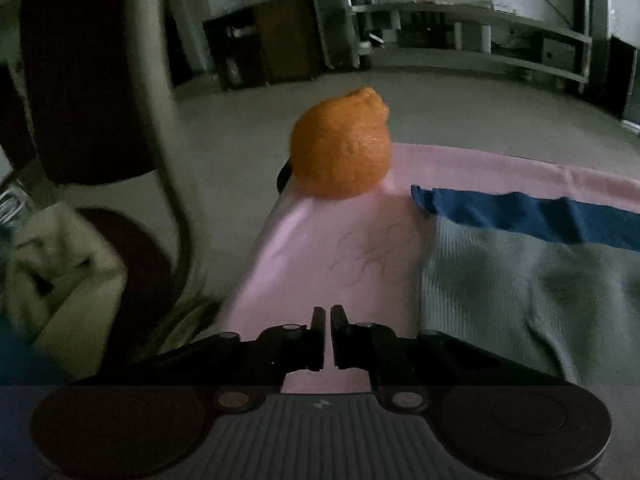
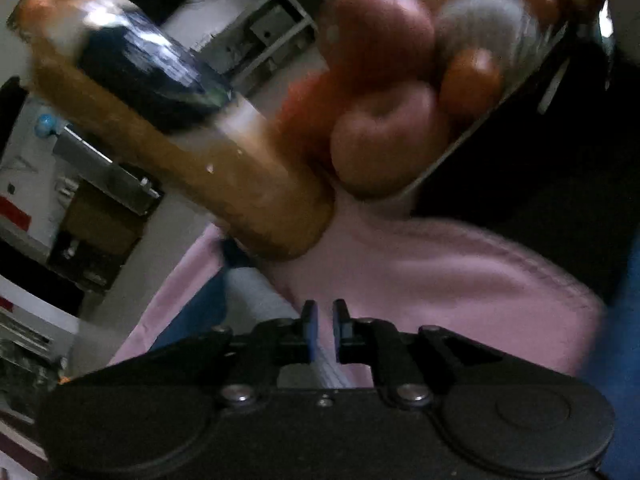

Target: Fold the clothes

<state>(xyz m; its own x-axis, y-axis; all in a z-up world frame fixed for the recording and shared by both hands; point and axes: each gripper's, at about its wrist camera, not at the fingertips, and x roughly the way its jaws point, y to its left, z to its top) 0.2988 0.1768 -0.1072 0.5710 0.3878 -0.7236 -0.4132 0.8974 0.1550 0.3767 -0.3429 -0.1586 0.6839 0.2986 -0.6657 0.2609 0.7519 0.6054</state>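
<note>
1. Left wrist view: the grey knitted garment [image 1: 520, 280] lies flat on the pink cloth [image 1: 340, 248] covering the bench, its long axis running away to the right, with a blue piece [image 1: 540, 216] along its far edge.
2. An orange [image 1: 340, 144] sits at the bench's far corner.
3. The left tool [image 1: 327, 312] hovers level over the pink cloth, fingers nearly pressed together, pinching nothing.
4. Right wrist view: the right tool [image 2: 325, 308] is rolled steeply, fingers almost together over the grey fabric [image 2: 256, 292]; whether they pinch it I cannot tell.
5. A bottle [image 2: 200, 152] and a tray of fruit [image 2: 384, 132] stand beyond, blurred.

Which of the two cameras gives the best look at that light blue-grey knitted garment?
The left wrist view: the light blue-grey ribbed knit garment lies flat on the pink cloth, sharp and broad. The right wrist view shows only a blurred pale strip of it.
</note>
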